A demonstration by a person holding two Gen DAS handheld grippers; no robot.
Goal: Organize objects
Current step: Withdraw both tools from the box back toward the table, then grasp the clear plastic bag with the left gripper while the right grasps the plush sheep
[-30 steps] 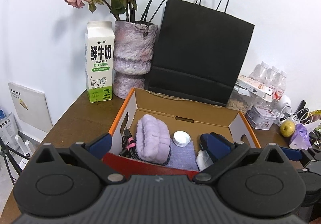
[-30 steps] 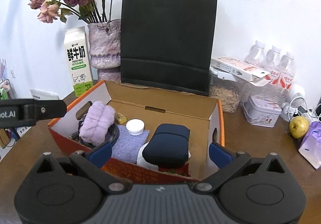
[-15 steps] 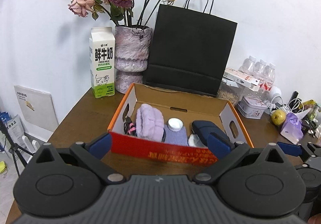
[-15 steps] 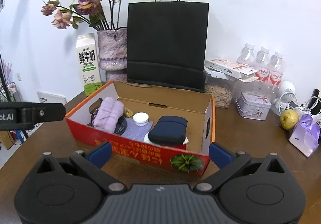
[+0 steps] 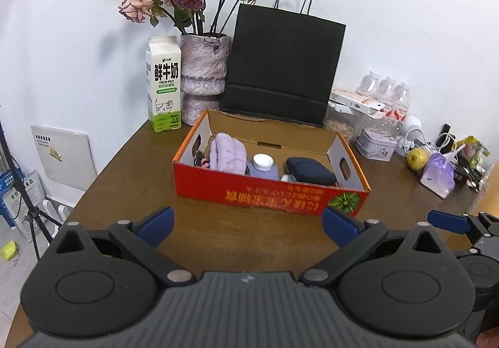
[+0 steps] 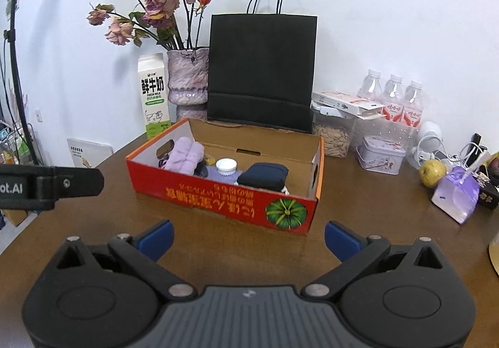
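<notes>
Risk at this stage lay mainly in a renewed approach: either hand-held gripper could catch the near wall of the cardboard box [image 5: 268, 192] and shove it across the counter [image 5: 131, 179] toward the milk carton [image 5: 163, 84] or vase [image 5: 204, 73]. The left hand-held gripper [image 5: 248, 221] was spread wide and held nothing; the right hand-held gripper [image 6: 249, 237] was likewise wide open and empty. The box, red outside with a pumpkin print, stood mid-counter, clear of both. Inside, left to right, lay a lilac fluffy roll [image 5: 227, 153], a white-capped jar [image 5: 262, 161] and a navy pouch [image 5: 308, 170], closely packed.
</notes>
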